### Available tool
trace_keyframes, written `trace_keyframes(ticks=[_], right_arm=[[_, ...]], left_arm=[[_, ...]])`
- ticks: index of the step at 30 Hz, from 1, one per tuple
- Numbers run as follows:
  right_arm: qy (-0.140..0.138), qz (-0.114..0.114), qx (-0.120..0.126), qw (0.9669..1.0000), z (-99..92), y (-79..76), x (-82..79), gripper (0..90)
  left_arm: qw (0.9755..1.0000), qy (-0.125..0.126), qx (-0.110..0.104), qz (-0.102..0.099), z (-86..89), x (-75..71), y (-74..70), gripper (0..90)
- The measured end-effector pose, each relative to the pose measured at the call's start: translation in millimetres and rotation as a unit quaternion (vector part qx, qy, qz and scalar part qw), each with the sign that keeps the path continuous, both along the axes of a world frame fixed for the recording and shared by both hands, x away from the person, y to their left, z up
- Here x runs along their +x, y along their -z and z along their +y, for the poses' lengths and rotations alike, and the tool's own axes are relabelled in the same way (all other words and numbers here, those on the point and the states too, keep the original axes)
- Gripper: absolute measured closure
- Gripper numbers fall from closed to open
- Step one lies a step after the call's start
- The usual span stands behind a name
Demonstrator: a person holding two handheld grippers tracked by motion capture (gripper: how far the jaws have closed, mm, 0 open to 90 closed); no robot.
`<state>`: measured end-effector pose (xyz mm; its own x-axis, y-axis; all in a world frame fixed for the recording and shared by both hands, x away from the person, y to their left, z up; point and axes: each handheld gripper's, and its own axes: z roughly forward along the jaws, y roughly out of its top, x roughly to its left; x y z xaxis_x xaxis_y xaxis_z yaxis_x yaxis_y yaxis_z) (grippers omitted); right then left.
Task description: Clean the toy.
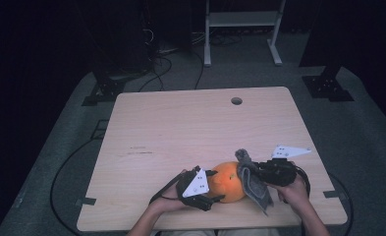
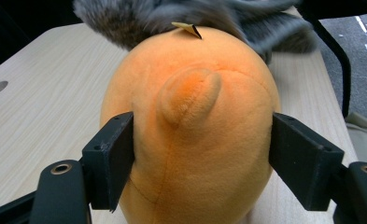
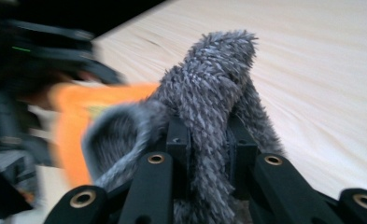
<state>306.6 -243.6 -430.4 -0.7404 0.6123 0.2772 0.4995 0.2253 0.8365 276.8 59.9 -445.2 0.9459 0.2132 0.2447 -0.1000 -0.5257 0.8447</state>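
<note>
A round orange plush toy [image 1: 228, 181] lies on the wooden table [image 1: 180, 123] near its front edge. My left gripper [image 1: 219, 186] comes at it from the left, and its two black jaws press on the toy's sides [image 2: 190, 140]. A small nub sticks out of the plush between the jaws. My right gripper [image 1: 257, 172] is shut on a grey fuzzy cloth [image 1: 253, 182], which is bunched between its jaws [image 3: 214, 88]. The cloth drapes against the right side and top of the toy [image 2: 172, 16]. The right gripper view is blurred, with the orange toy [image 3: 78, 126] at its left.
The tabletop has a round cable hole [image 1: 236, 101] near its far edge. A white frame stand [image 1: 242, 29] and dark equipment with cables stand on the floor beyond the table. The person's hands come in at the table's front edge.
</note>
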Motion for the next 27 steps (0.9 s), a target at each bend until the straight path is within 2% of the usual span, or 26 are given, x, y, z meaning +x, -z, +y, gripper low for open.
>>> trace_keyframes(ticks=[2, 5, 7, 9, 10, 12, 16, 18, 19, 20, 22, 25, 26, 27], right_arm=[[0.013, 0.018, -0.010, 0.9997, -5.7, 6.1, 3.4, 74.8], [0.023, 0.026, -0.030, 0.9990, -8.0, 9.6, 6.1, 74.8], [0.026, 0.019, -0.017, 0.9993, -9.2, 5.4, 4.6, 75.0], [0.006, 0.004, 0.008, 0.9999, -6.1, -2.5, -0.5, 75.0], [0.006, 0.004, 0.008, 0.9999, -6.1, -2.5, -0.5, 75.0], [0.001, 0.015, -0.010, 0.9998, -1.7, 2.1, -0.1, 74.9], [0.022, 0.047, -0.032, 0.9982, -6.4, 11.6, 6.7, 75.0], [0.034, 0.053, -0.064, 0.9960, -8.5, 14.7, 7.2, 75.1], [0.036, 0.053, -0.062, 0.9960, -9.9, 14.4, 6.3, 75.2], [0.034, 0.045, -0.051, 0.9971, -11.7, 10.9, 4.5, 75.2], [0.024, 0.026, -0.011, 0.9993, -12.5, -4.1, -1.8, 75.2], [-0.012, -0.009, 0.026, 0.9995, -3.7, -28.5, -13.1, 75.2], [-0.027, -0.016, 0.030, 0.9991, 2.0, -34.4, -16.9, 75.2], [-0.038, -0.023, 0.022, 0.9987, 8.8, -38.8, -20.2, 75.2]], left_arm=[[1.0000, 0.007, 0.002, 0.002, 1.3, 0.2, 0.3, 26.0], [0.9998, 0.016, 0.010, -0.003, 3.5, -0.5, 1.0, 26.0], [0.9996, 0.023, 0.012, -0.009, 4.7, -2.3, 1.6, 25.9], [0.9994, 0.028, 0.016, -0.011, 4.9, -3.6, 1.6, 25.9], [0.9993, 0.031, 0.018, -0.012, 4.9, -3.7, 1.7, 25.9], [0.9993, 0.031, 0.016, -0.010, 4.7, -3.2, 2.2, 25.9], [0.9995, 0.029, 0.011, -0.008, 4.0, -2.3, 1.9, 25.9], [0.9995, 0.029, 0.011, -0.007, 4.9, -2.5, 2.2, 25.9], [0.9995, 0.029, 0.011, -0.007, 5.3, -2.4, 2.3, 25.8], [0.9995, 0.028, 0.011, -0.006, 5.8, -2.2, 2.4, 25.6], [0.9996, 0.026, 0.009, -0.004, 5.8, -1.5, 2.6, 25.5], [0.9997, 0.024, 0.002, -0.001, 3.1, -0.6, 3.0, 25.3], [0.9997, 0.023, 0.002, -0.001, 2.0, -0.7, 2.8, 25.3], [0.9997, 0.023, 0.003, -0.003, 1.0, -1.0, 2.5, 25.1]])
